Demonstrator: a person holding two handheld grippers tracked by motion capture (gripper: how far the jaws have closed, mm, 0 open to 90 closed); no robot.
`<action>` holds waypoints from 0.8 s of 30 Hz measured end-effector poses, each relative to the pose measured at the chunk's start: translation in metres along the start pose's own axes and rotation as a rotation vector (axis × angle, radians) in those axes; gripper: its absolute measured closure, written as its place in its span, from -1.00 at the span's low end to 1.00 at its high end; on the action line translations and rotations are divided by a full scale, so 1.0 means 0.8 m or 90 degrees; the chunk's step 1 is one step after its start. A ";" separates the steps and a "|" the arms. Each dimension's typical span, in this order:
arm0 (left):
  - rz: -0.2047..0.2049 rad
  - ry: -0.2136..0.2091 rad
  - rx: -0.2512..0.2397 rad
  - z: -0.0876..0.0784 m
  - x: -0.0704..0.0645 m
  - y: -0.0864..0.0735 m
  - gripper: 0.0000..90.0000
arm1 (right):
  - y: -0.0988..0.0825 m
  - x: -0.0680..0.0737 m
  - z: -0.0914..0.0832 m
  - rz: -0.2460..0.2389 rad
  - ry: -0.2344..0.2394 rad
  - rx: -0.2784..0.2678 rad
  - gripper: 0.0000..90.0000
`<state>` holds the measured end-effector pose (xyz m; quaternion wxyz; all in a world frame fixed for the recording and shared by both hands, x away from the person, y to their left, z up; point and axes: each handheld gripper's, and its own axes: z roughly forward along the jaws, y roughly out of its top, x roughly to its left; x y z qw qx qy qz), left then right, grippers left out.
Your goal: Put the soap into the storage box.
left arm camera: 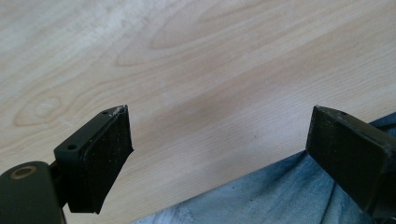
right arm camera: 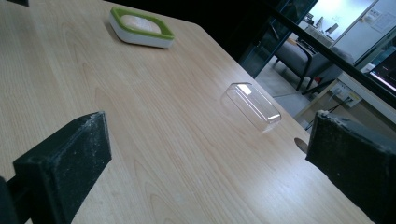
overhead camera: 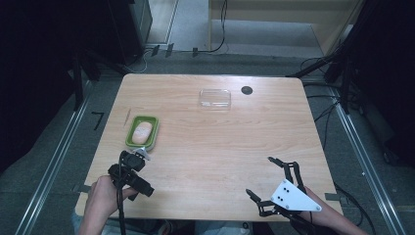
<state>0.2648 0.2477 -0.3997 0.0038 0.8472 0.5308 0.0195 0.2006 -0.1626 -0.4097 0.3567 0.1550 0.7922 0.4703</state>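
On the pale wooden bench [overhead camera: 210, 147] sits a green-rimmed white rectangular dish [overhead camera: 142, 132] holding a pale oval bar, probably soap [overhead camera: 142, 131]. It lies toward the left side, well apart from the clear plastic rectangular lid [overhead camera: 215, 98] that rests near the far edge beside a small dark round hole [overhead camera: 246, 90] in the wood.

The left gripper [overhead camera: 139, 155] hovers just beside the near end of the dish, its jaws spread wide with nothing between them; its own camera looks down past the black pads [left arm camera: 109, 154] onto bare wood and a patch of blue denim [left arm camera: 261, 200] at the bench's edge. The right gripper [overhead camera: 259, 178] rests near the front right corner, jaws also spread wide and empty, facing across the bench toward lid and dish.

My reading is that the left hand is approaching the dish. To do this well, the left gripper should tilt up so that the dish comes into line between its jaws, then straddle the short walls of the rim, not the soap itself, which would likely slip. The jaws look wide enough for the narrow span only, so approaching square to the long sides matters. A low, level closing would keep the dish from skidding or tipping.
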 end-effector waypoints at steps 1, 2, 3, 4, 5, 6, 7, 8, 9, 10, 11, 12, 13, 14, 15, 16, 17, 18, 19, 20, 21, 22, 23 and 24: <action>-0.002 -0.002 -0.001 0.002 -0.001 -0.003 -0.84 | 0.000 0.000 0.000 0.000 0.000 0.000 -1.00; -0.006 -0.003 -0.001 0.005 -0.002 -0.006 -0.84 | 0.000 0.000 0.000 0.001 -0.001 -0.001 -1.00; -0.003 -0.004 0.000 0.009 -0.004 -0.009 -0.85 | 0.000 0.000 0.000 0.004 -0.002 0.000 -1.00; -0.005 -0.007 -0.007 0.011 -0.005 -0.012 -0.85 | 0.000 0.000 0.000 0.004 -0.002 0.000 -1.00; -0.009 -0.007 -0.008 0.014 -0.005 -0.015 -0.85 | 0.000 0.000 0.000 0.000 -0.001 0.000 -1.00; -0.009 -0.007 -0.005 0.016 -0.006 -0.018 -0.85 | 0.000 0.000 0.000 -0.001 0.000 -0.001 -1.00; -0.010 -0.012 -0.005 0.019 -0.006 -0.020 -0.85 | 0.000 0.000 0.000 0.000 -0.001 -0.001 -1.00; -0.014 -0.014 -0.006 0.022 -0.006 -0.024 -0.85 | 0.000 0.000 0.000 0.000 -0.001 0.000 -1.00; -0.015 -0.014 -0.003 0.027 -0.007 -0.028 -0.85 | 0.000 0.000 0.000 0.000 -0.001 0.000 -1.00; -0.015 -0.014 -0.003 0.027 -0.007 -0.028 -0.85 | 0.000 0.000 0.000 0.000 -0.001 0.000 -1.00; -0.020 -0.017 -0.006 0.030 -0.008 -0.031 -0.85 | 0.000 0.000 0.000 0.000 -0.001 0.000 -1.00; -0.020 -0.018 -0.003 0.031 -0.008 -0.033 -0.85 | 0.000 0.000 0.000 0.000 -0.002 0.000 -1.00; -0.020 -0.018 -0.002 0.034 -0.009 -0.035 -0.85 | 0.000 0.000 0.000 0.000 -0.002 0.001 -1.00; -0.020 -0.019 0.003 0.039 -0.011 -0.040 -0.85 | 0.000 0.000 0.000 0.000 -0.001 0.000 -1.00; -0.020 -0.019 0.003 0.039 -0.011 -0.040 -0.85 | 0.000 0.000 -0.001 0.001 -0.001 0.000 -1.00; -0.023 -0.018 -0.001 0.041 -0.011 -0.043 -0.85 | 0.000 0.000 -0.001 0.001 -0.001 0.000 -1.00; -0.024 -0.019 0.001 0.043 -0.011 -0.045 -0.85 | 0.000 0.000 -0.001 0.004 -0.003 0.000 -1.00; -0.025 -0.018 -0.001 0.044 -0.012 -0.047 -0.85 | 0.000 0.000 -0.001 0.004 -0.003 0.000 -1.00; -0.026 -0.022 -0.004 0.046 -0.012 -0.049 -0.85 | 0.000 0.000 -0.001 0.004 -0.002 0.001 -1.00; -0.026 -0.022 -0.004 0.046 -0.012 -0.049 -0.85 | 0.000 0.000 -0.001 0.003 -0.002 0.000 -1.00; -0.024 -0.020 -0.005 0.047 -0.013 -0.049 -0.85 | 0.000 0.000 -0.001 0.003 -0.001 0.000 -1.00; -0.024 -0.018 -0.008 0.047 -0.013 -0.049 -0.85 | -0.001 -0.001 0.000 0.003 -0.002 0.000 -1.00; -0.022 -0.020 -0.014 0.044 -0.012 -0.048 -0.85 | -0.001 -0.001 0.000 0.002 -0.002 0.000 -1.00; -0.022 -0.020 -0.014 0.044 -0.012 -0.048 -0.84 | -0.001 -0.001 0.000 0.001 -0.001 0.000 -1.00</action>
